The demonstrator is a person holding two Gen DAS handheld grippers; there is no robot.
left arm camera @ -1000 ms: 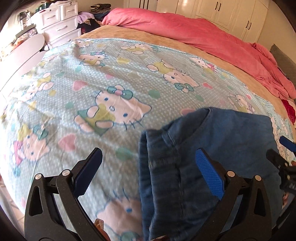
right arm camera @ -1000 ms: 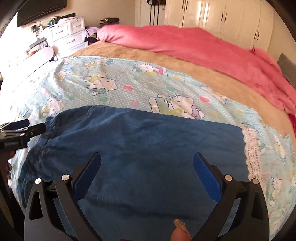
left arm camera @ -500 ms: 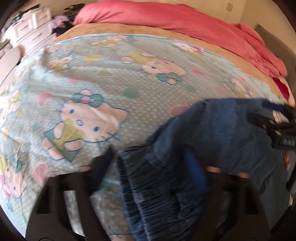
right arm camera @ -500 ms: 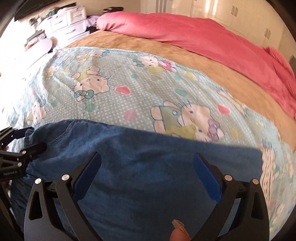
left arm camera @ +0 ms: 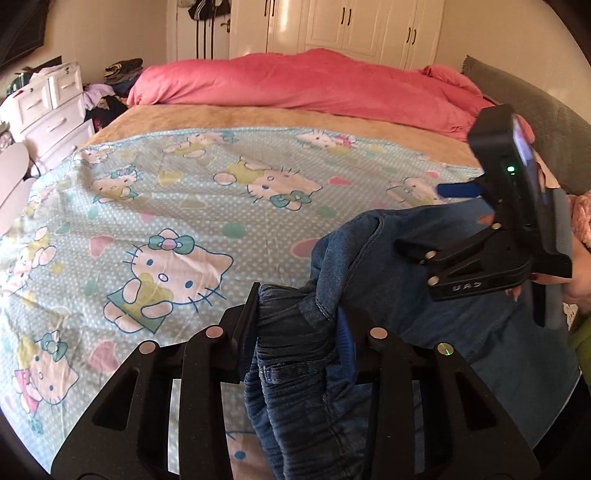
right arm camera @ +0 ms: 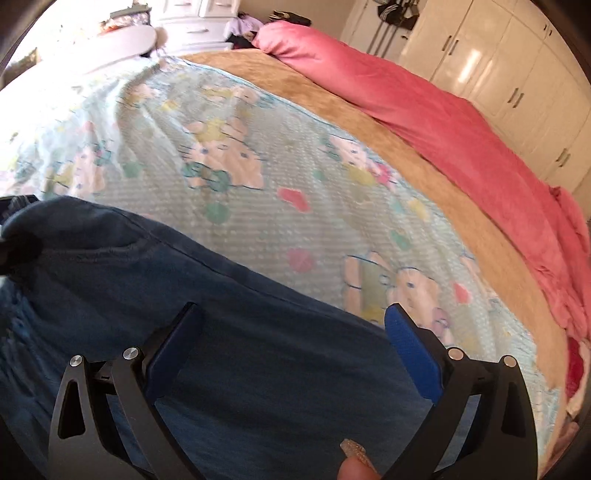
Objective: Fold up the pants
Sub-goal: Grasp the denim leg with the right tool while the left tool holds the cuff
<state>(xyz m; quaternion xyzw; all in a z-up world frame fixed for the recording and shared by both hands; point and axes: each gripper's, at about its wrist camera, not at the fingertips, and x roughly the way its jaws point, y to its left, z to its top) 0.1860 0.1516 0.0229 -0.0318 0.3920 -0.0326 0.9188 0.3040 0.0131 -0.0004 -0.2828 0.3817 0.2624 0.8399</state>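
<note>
Blue denim pants (left arm camera: 454, 314) lie on a Hello Kitty sheet (left arm camera: 184, 206) on the bed. My left gripper (left arm camera: 299, 325) is shut on the gathered elastic waistband (left arm camera: 295, 332) and holds it lifted off the sheet. My right gripper (right arm camera: 291, 336) is open and hovers over the pants (right arm camera: 236, 350), touching nothing. It also shows in the left wrist view (left arm camera: 517, 229), to the right above the denim.
A pink duvet (left arm camera: 314, 85) is bunched at the far side of the bed over a tan blanket (left arm camera: 258, 114). White drawers (left arm camera: 48, 107) stand at the left. White wardrobes (left arm camera: 354, 26) line the back wall. A grey cushion (left arm camera: 535, 122) sits at the right.
My left gripper has closed on the waistband and raised it. My right gripper has stayed open and shifted over the pants, tilting its view.
</note>
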